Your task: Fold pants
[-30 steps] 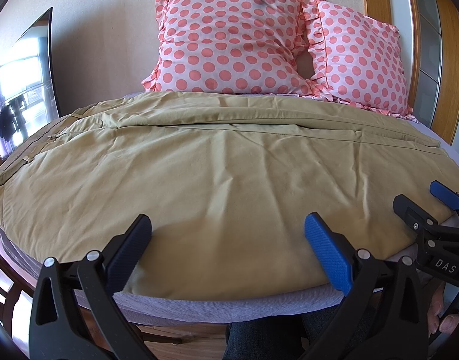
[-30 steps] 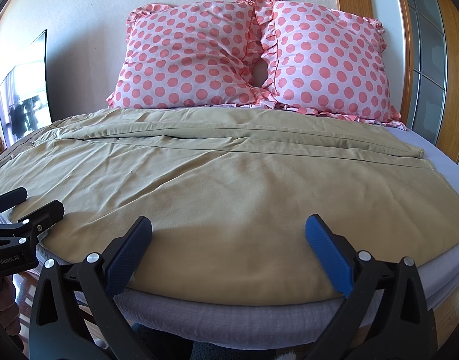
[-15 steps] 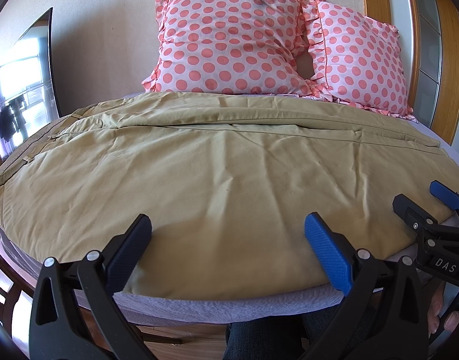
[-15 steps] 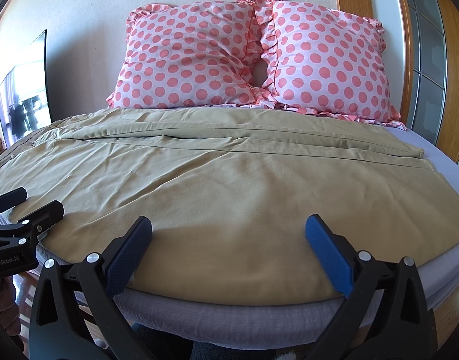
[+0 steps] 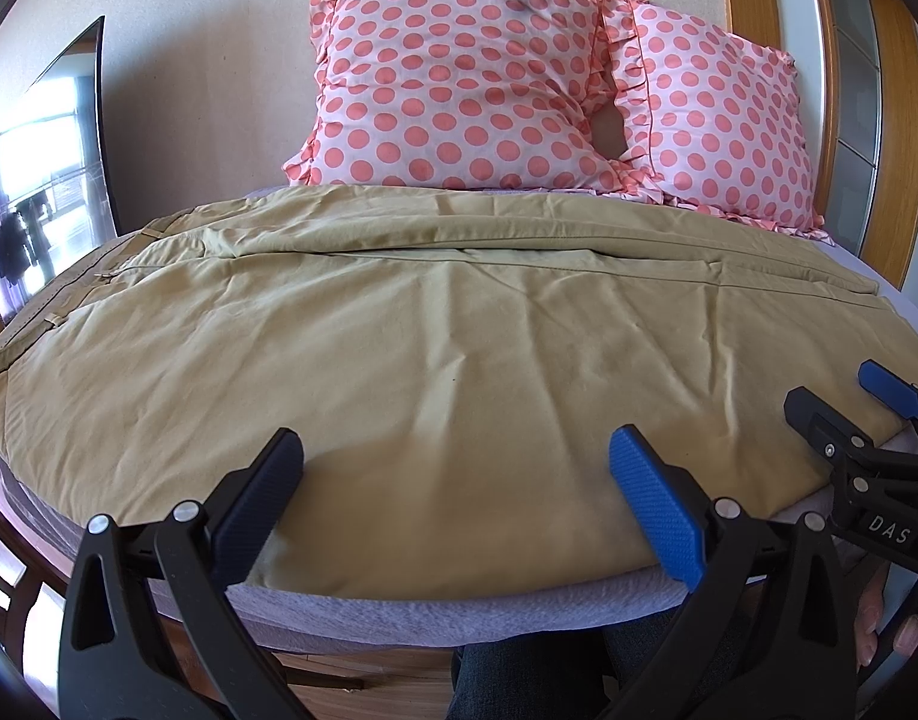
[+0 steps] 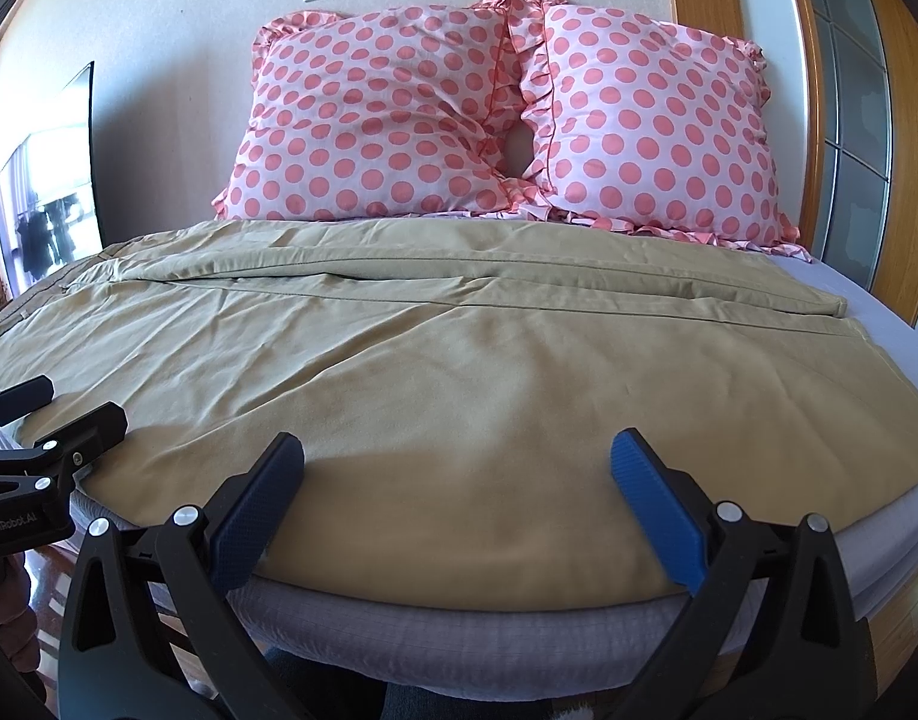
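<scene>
- Straight ahead of both your wide-open, empty hand-held grippers, left [image 5: 453, 480] and right [image 6: 456, 480], the flat khaki cotton pants [image 5: 435, 372] lie on the bed [image 6: 459, 630].
- Their long axis runs left-right, waistband nearer your left hand-held gripper.

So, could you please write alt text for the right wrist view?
Khaki pants lie spread flat across a bed, with the open right gripper poised at their near edge. Two polka-dot pillows lean against the wall behind.

Bright daylight fills both sharp views; glare whitens the screen [image 5: 45, 192] left of the pillows [image 5: 459, 84]. Fisheye bends the bed [image 6: 519, 618]; corners go black.
</scene>
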`<state>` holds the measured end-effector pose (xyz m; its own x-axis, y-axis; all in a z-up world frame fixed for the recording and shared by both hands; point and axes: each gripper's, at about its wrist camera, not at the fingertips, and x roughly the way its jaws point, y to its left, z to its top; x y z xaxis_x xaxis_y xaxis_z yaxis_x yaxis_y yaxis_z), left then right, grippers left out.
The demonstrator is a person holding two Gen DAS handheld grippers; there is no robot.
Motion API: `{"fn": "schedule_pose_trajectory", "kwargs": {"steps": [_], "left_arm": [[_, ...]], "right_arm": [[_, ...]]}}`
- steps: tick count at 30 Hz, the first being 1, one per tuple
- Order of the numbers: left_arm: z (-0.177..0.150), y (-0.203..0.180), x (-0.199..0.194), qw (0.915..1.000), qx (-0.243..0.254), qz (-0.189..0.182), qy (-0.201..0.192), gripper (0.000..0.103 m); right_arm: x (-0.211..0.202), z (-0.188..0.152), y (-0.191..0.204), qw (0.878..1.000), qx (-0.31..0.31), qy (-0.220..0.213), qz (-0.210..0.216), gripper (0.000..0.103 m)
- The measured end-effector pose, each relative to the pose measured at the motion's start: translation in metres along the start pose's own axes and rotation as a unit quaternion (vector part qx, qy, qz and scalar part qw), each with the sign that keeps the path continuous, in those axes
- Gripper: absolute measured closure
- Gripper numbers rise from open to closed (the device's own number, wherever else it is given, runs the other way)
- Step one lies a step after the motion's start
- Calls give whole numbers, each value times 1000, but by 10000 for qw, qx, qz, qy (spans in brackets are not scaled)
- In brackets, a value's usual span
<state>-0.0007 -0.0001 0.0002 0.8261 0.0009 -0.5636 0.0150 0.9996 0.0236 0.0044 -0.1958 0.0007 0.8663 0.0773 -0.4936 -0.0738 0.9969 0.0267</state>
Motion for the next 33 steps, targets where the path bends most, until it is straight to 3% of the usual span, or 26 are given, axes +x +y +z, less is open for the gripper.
{"fn": "schedule_pose_trajectory", "kwargs": {"steps": [5, 8, 11, 15, 18, 20, 25, 30, 33], "left_arm": [[1, 0, 1, 10000, 20, -7, 56, 2], [16, 3, 0, 9993, 23, -96, 365, 2], [38, 8, -6, 9998, 99, -15, 167, 2], [75, 21, 0, 9994, 67, 287, -173, 2], [103, 39, 19, 9992, -298, 253, -105, 2], [118, 53, 33, 9977, -603, 289, -70, 2], [127, 77, 64, 9934, -1115, 267, 48, 2], [120, 82, 86, 9912, -1254, -92, 409, 2], [118, 82, 92, 9901, -1279, -249, 522, 2]], "right_arm": [[-1, 6, -3, 9999, -57, 101, 95, 1], [-6, 29, -25, 9999, 114, 48, -11, 1], [-13, 76, -66, 9967, 264, -352, -687, 1], [36, 143, -139, 9847, 702, 10, -1593, 1], [100, 173, -199, 9672, 1328, 639, -2067, 5], [142, 183, -230, 9497, 1682, 1056, -2422, 25], [226, 192, -287, 9031, 2706, 1917, -2728, 25], [273, 187, -313, 8639, 3015, 2352, -3277, 26], [276, 182, -315, 8714, 2933, 2152, -3291, 30]]}}
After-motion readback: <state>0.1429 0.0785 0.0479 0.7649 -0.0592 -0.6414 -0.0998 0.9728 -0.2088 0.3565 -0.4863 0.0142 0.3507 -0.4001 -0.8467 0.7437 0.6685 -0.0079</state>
